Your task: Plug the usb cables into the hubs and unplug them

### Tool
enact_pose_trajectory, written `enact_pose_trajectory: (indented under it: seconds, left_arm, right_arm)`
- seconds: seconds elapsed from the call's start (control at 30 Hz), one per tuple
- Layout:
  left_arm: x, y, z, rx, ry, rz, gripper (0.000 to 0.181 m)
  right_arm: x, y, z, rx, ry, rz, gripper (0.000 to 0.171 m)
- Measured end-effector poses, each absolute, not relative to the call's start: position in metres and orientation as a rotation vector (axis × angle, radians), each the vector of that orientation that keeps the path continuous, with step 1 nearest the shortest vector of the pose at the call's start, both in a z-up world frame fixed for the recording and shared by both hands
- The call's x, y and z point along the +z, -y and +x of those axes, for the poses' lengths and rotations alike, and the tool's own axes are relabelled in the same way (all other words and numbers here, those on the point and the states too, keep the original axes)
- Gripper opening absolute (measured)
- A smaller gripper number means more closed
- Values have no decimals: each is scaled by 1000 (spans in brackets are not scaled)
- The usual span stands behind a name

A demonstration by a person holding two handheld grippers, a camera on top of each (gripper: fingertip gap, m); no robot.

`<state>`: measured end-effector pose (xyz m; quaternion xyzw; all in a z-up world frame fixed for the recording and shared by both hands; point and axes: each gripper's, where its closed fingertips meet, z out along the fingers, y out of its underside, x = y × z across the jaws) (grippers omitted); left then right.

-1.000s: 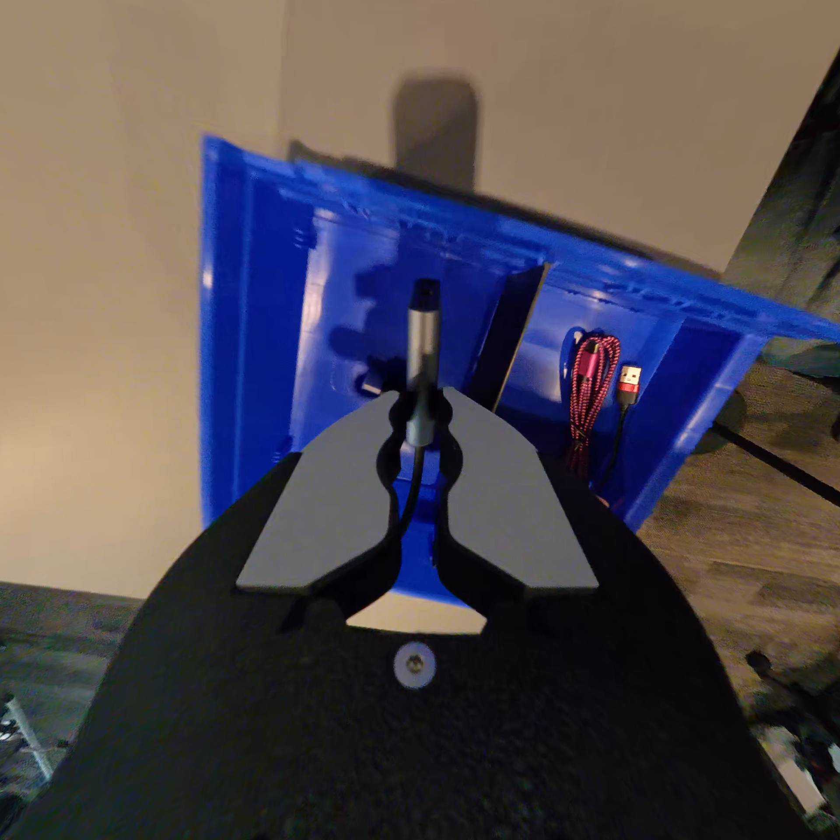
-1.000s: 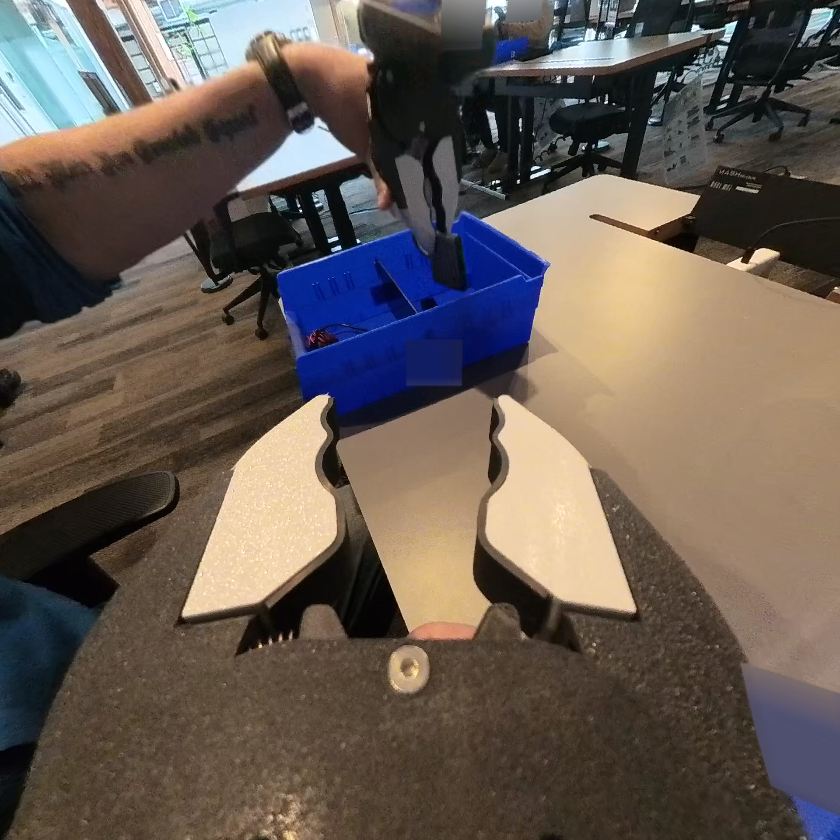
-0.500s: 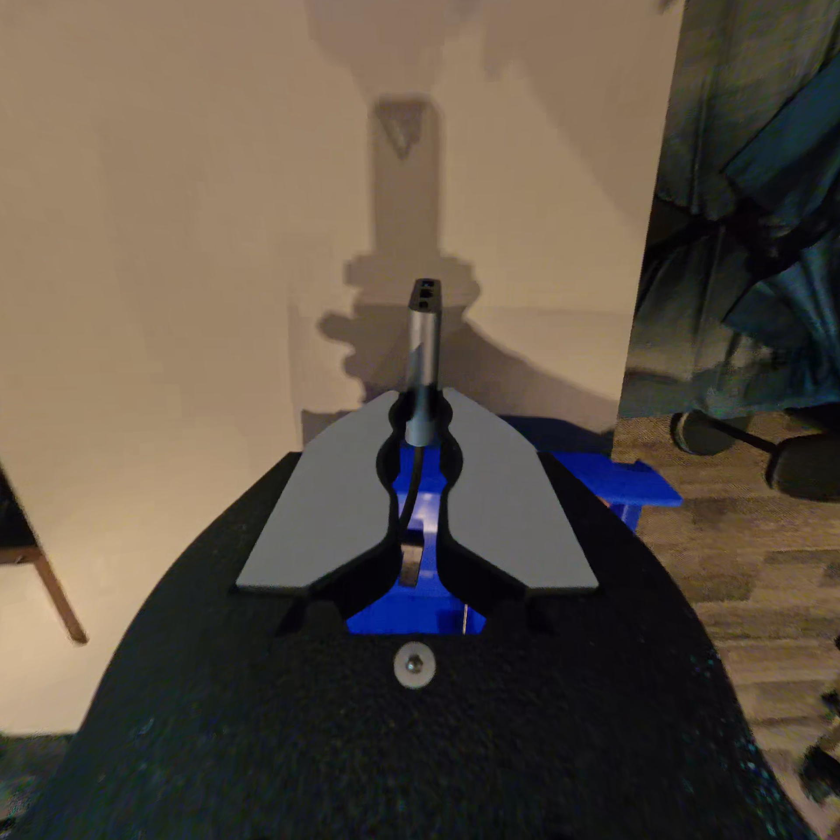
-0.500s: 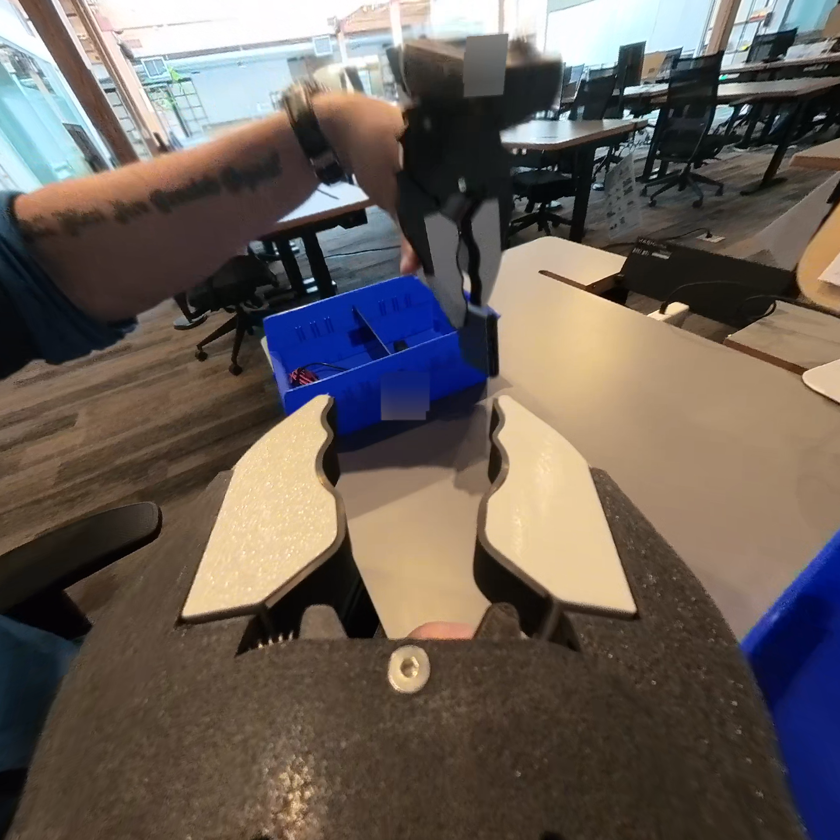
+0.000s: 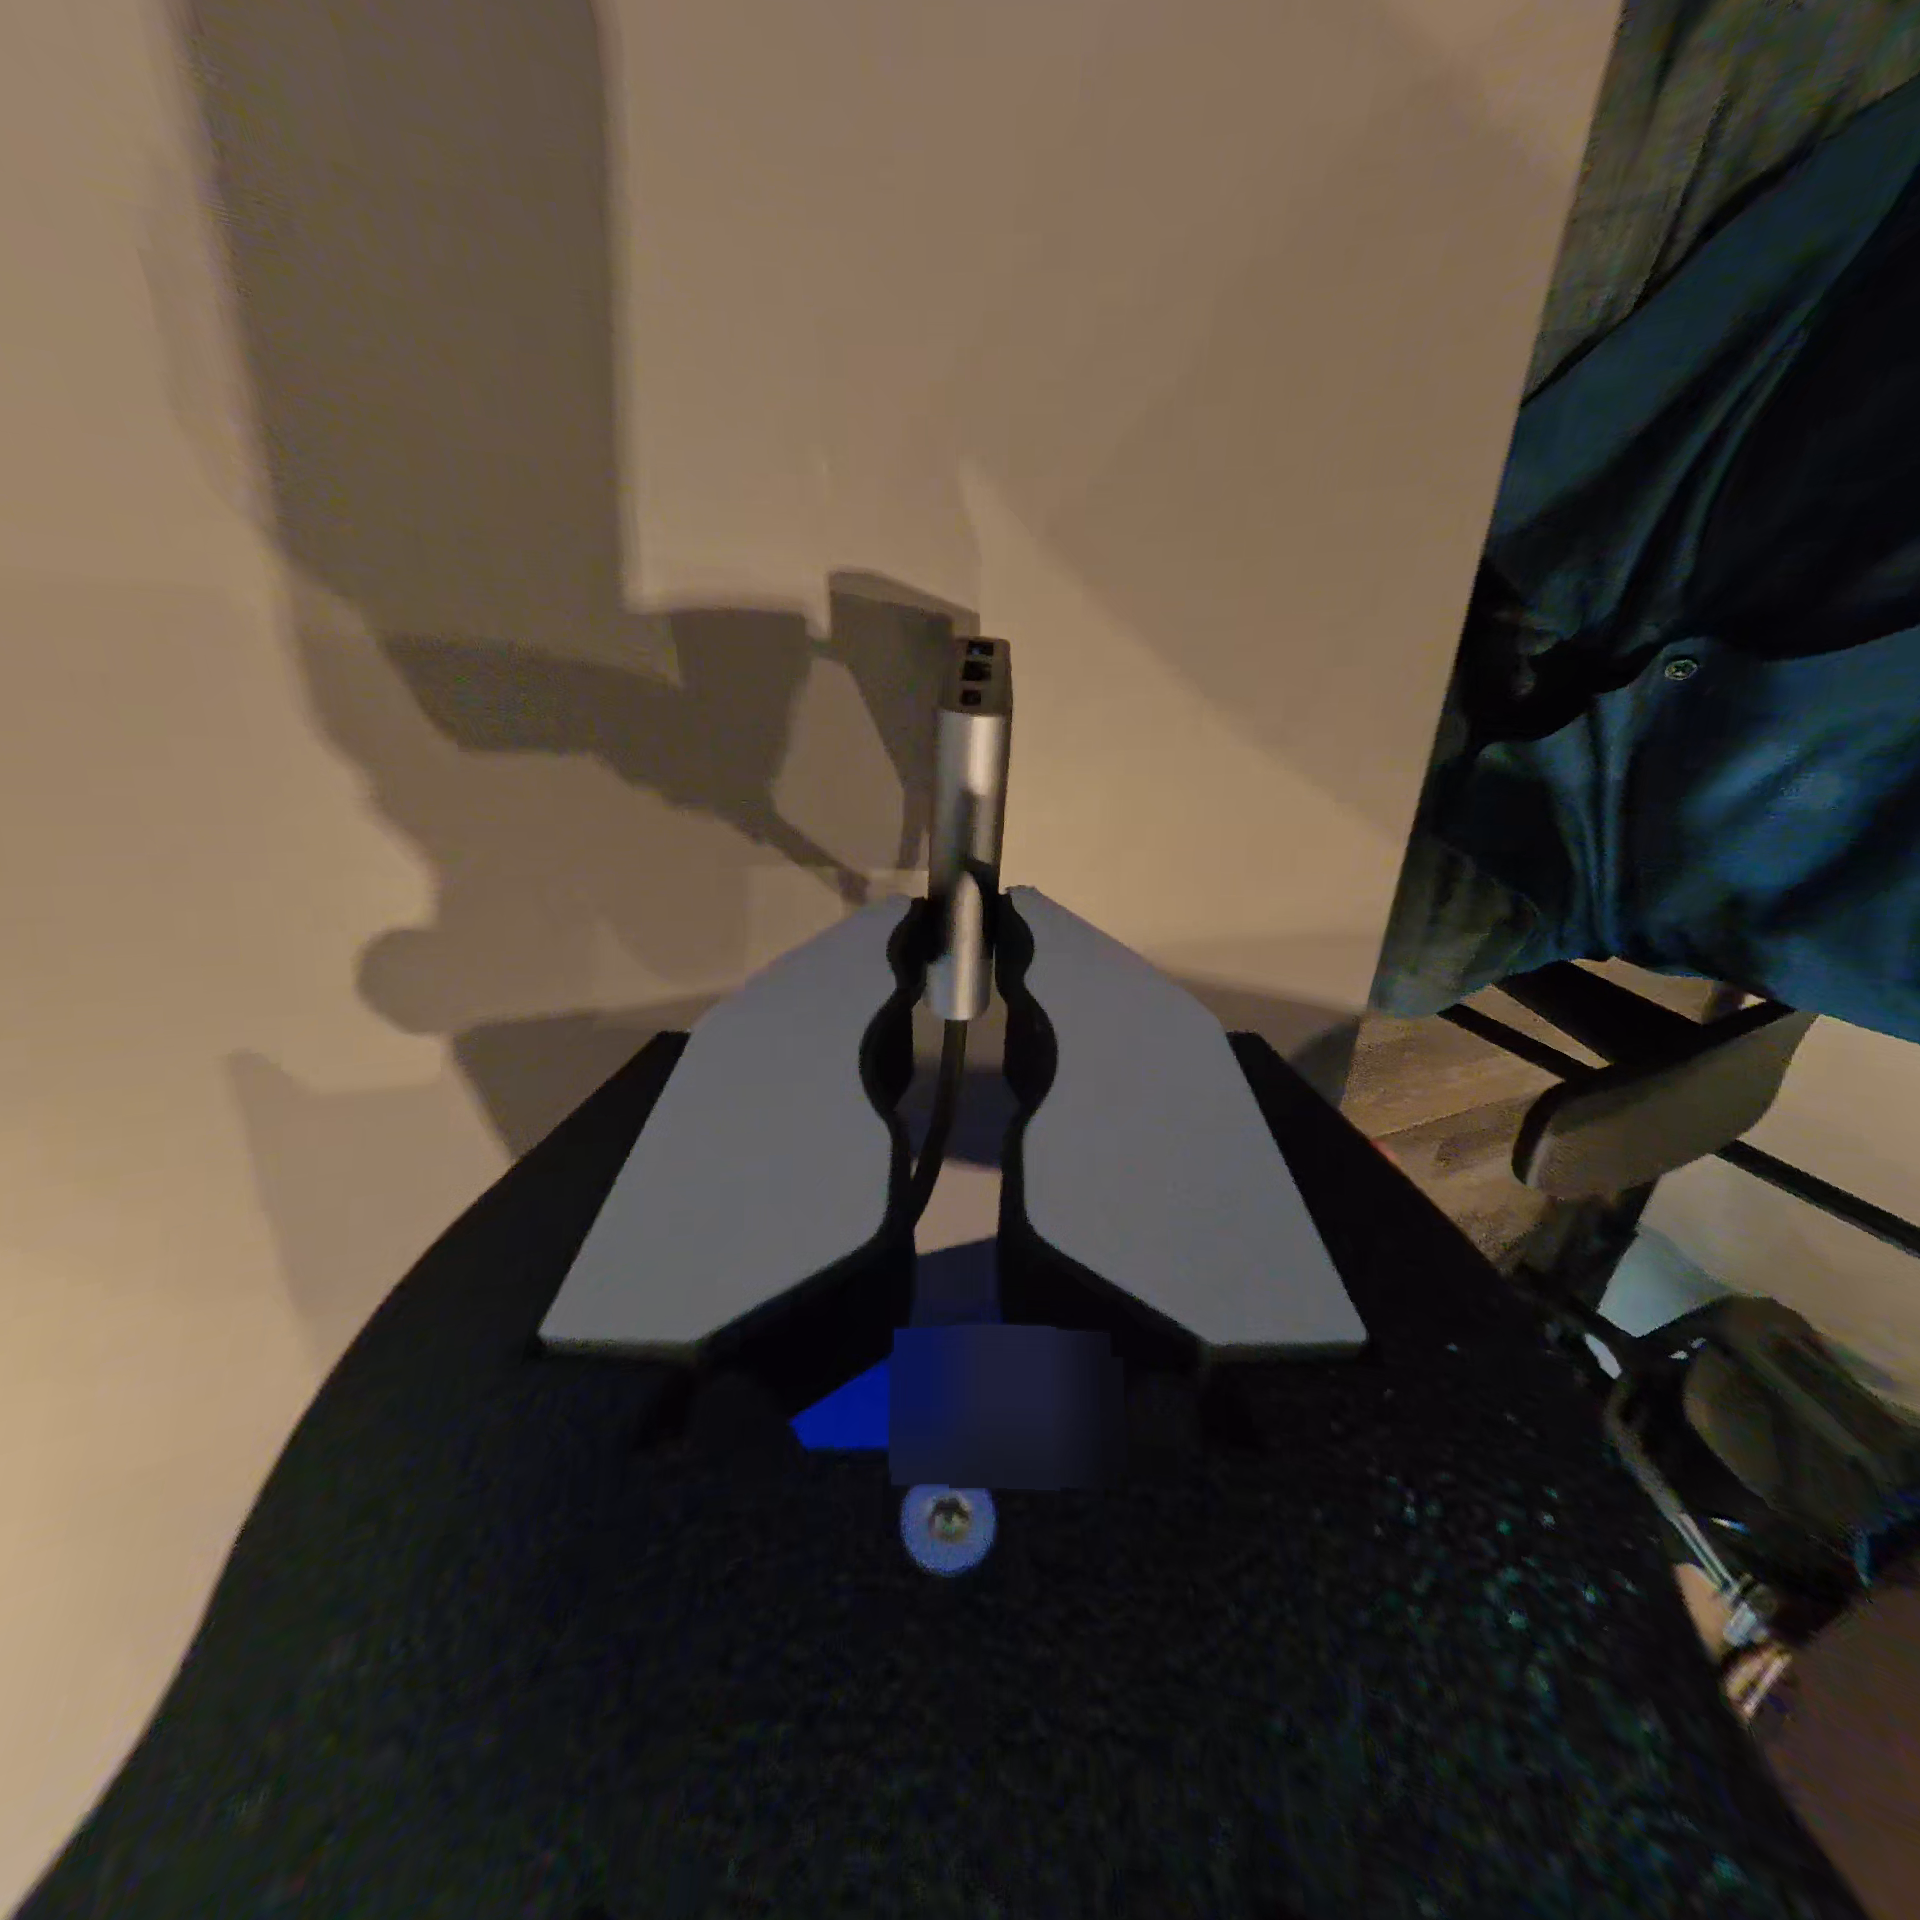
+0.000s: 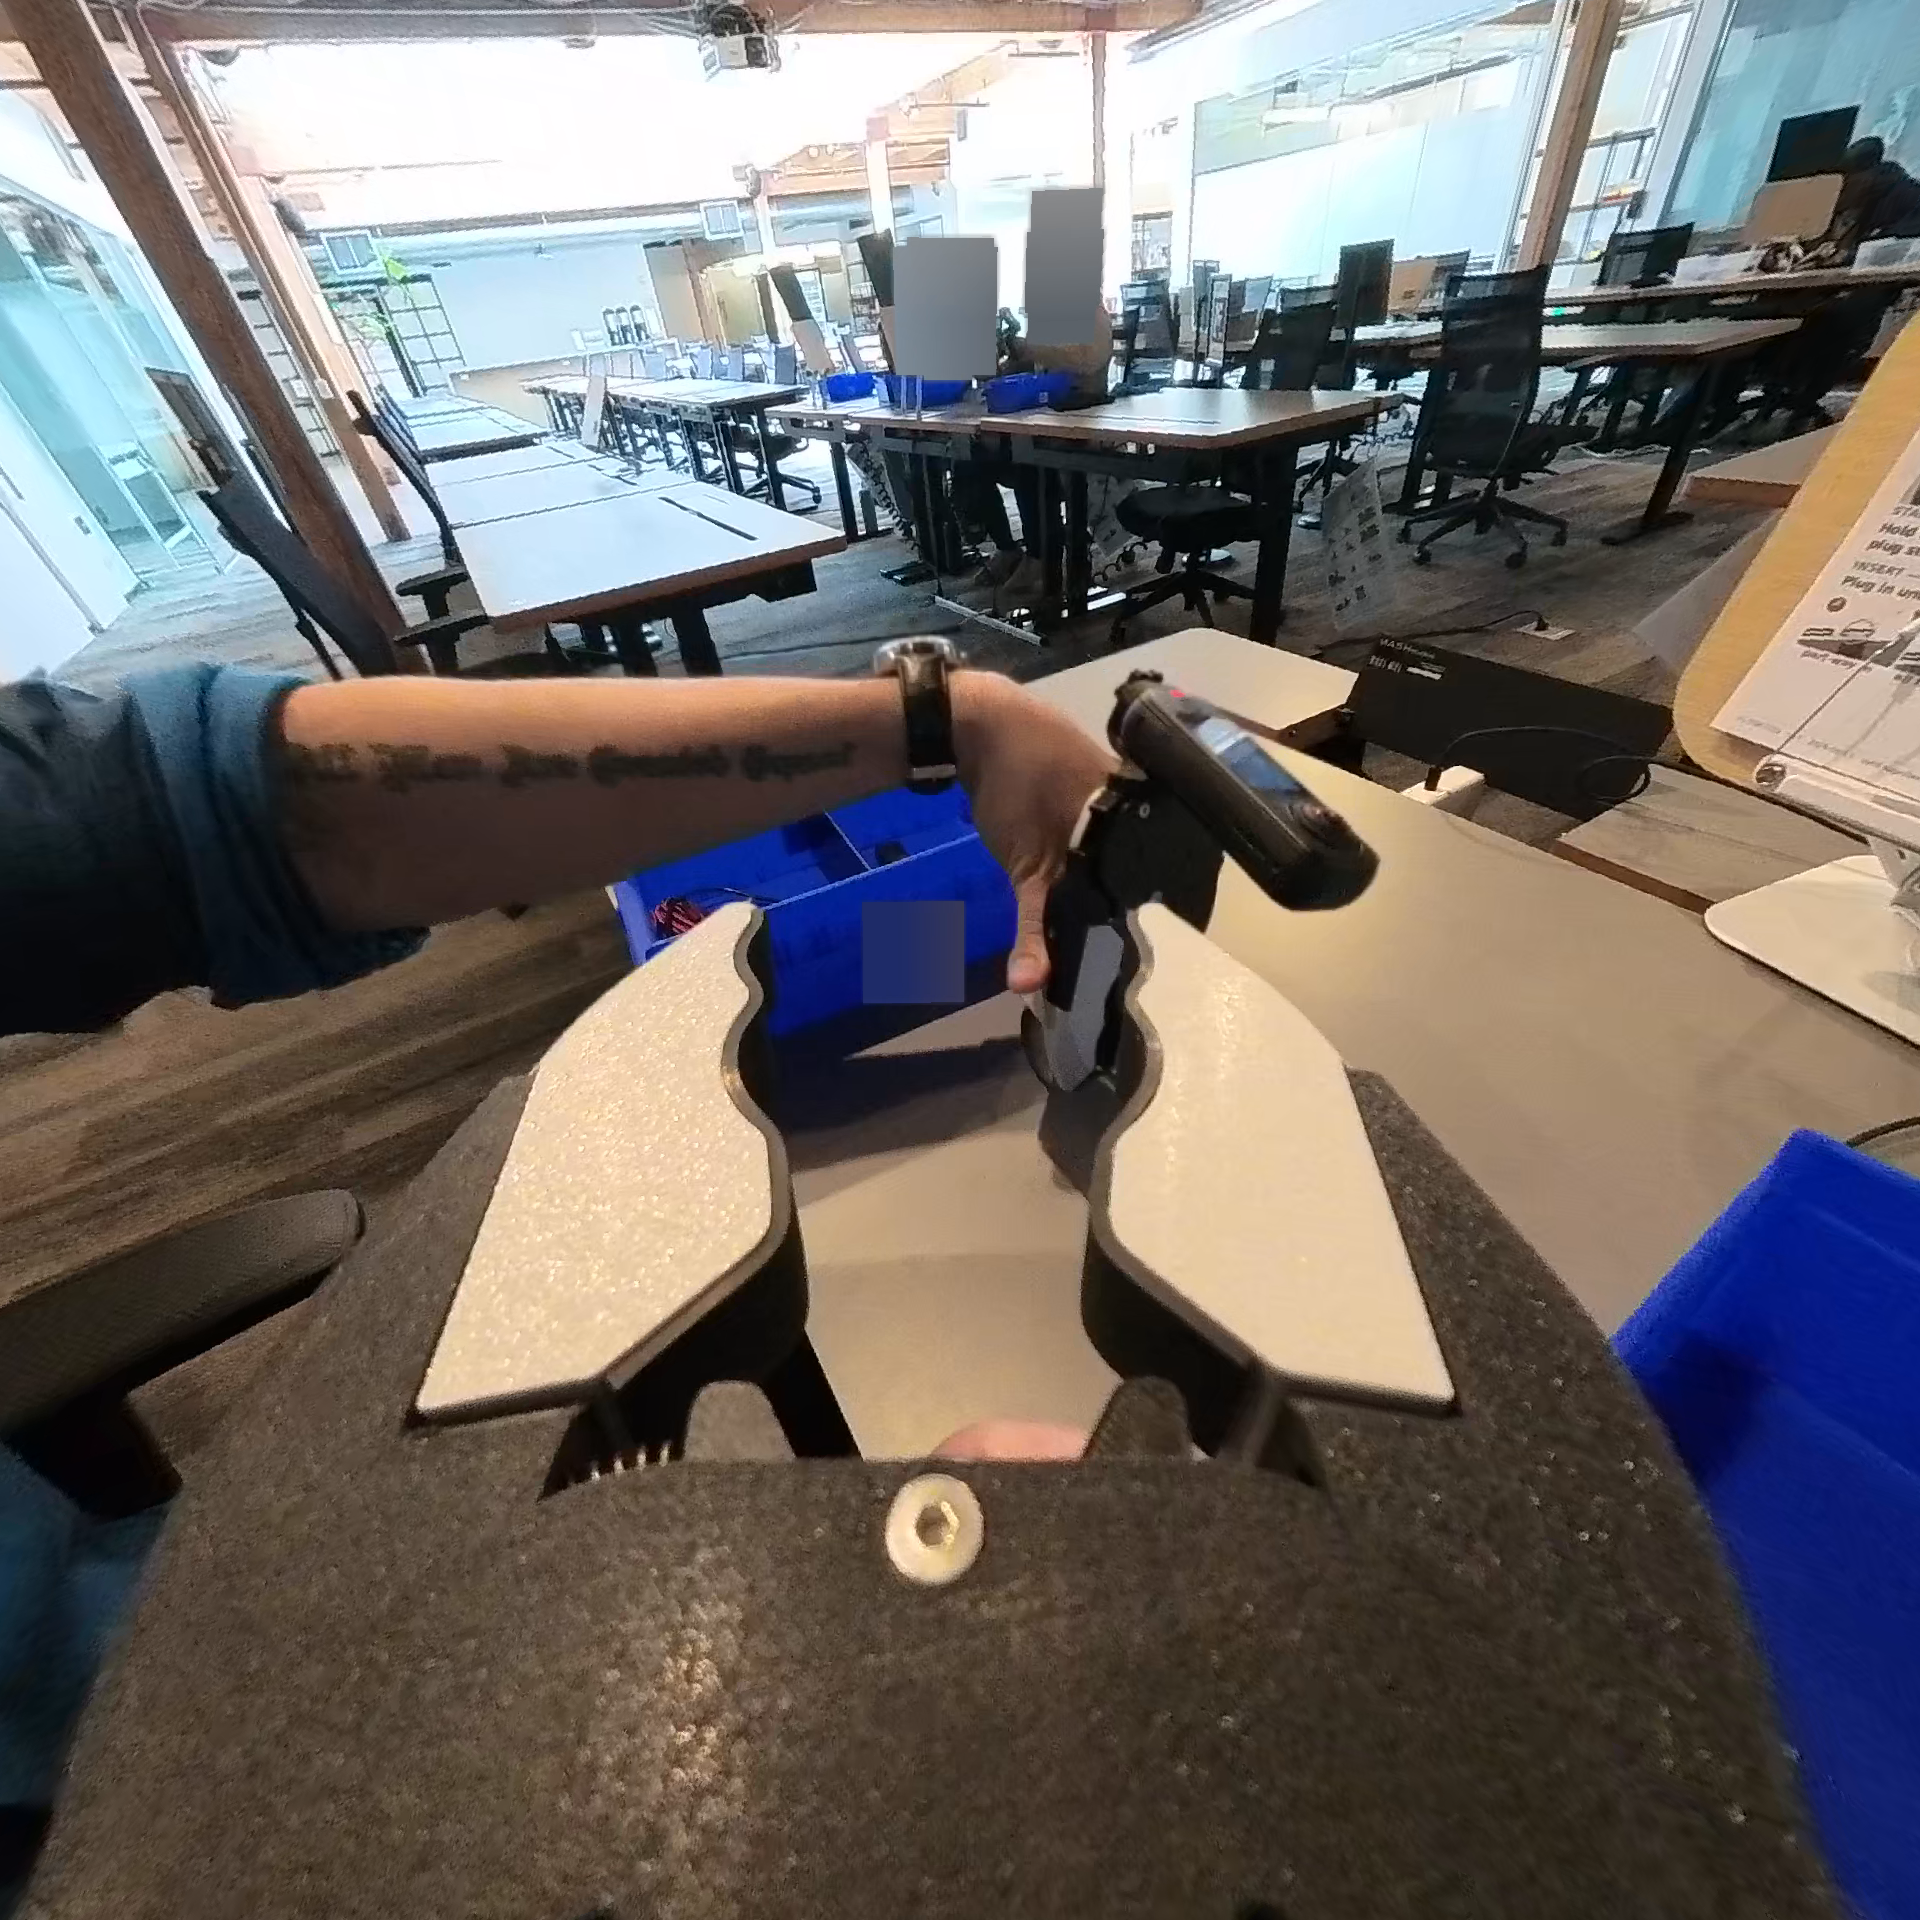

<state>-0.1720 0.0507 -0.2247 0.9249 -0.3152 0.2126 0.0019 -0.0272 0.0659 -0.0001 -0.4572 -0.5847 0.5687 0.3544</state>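
Your left tool (image 5: 961, 914) is clamped on the grey hub (image 5: 971, 800) – centre of the left wrist frame, held upright over the bare counter (image 5: 416, 623), port end up, its dark lead (image 5: 935, 1132) trailing down between the two plates. Your right tool (image 6: 945, 1008) stands wide apart, nothing in it, lower centre of its own frame.

The hub looks like a small metal stick: light, rigid, probably slick on the flat faces, so grip low on the body near the lead and keep the port end clear. The lead is soft and will likely drag. Expect the plug to need a firm straight push.

Only the left wrist view shows the hub and its ports. Only the right wrist view shows the blue bin (image 6: 831, 914) mid-frame with a red cable (image 6: 675, 916) in its left compartment, a second blue bin (image 6: 1787, 1382) at the right edge, and your left hand (image 6: 1029, 821) on the other tool – there the hub is hidden behind the right plate.
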Motion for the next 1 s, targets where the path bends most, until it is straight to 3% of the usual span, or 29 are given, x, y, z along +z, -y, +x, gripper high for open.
enact_pose_trajectory:
  seconds: [0.2, 0.3, 0.47, 0.57, 0.67, 0.8, 0.9, 1.0]
  left_arm:
    - [-233, -58, -176, 745, 910, 2919, 15]
    - [-243, -57, -183, 698, 873, 2921, 36]
    - [-248, -58, -187, 707, 859, 2955, 42]
    - [-241, -62, -189, 680, 873, 3011, 61]
    - [-220, -69, -193, 597, 940, 3097, 68]
    - [-150, -65, -189, 403, 1144, 3283, 69]
    - [-99, -28, -191, 125, 1270, 3371, 70]
    - [-81, 30, -214, -172, 1203, 3362, 67]
  right_arm:
    - [2, -69, -24, 1464, 1501, -1182, 63]
    - [3, -70, -24, 1457, 1500, -1181, 63]
    - [1, -71, -25, 1458, 1500, -1187, 62]
    - [0, -70, -26, 1458, 1506, -1188, 63]
    - [-1, -69, -26, 1455, 1512, -1189, 63]
    - [-1, -70, -25, 1453, 1507, -1187, 63]
    - [-1, -70, -25, 1458, 1506, -1188, 63]
    - [-5, -66, -27, 1471, 1517, -1193, 63]
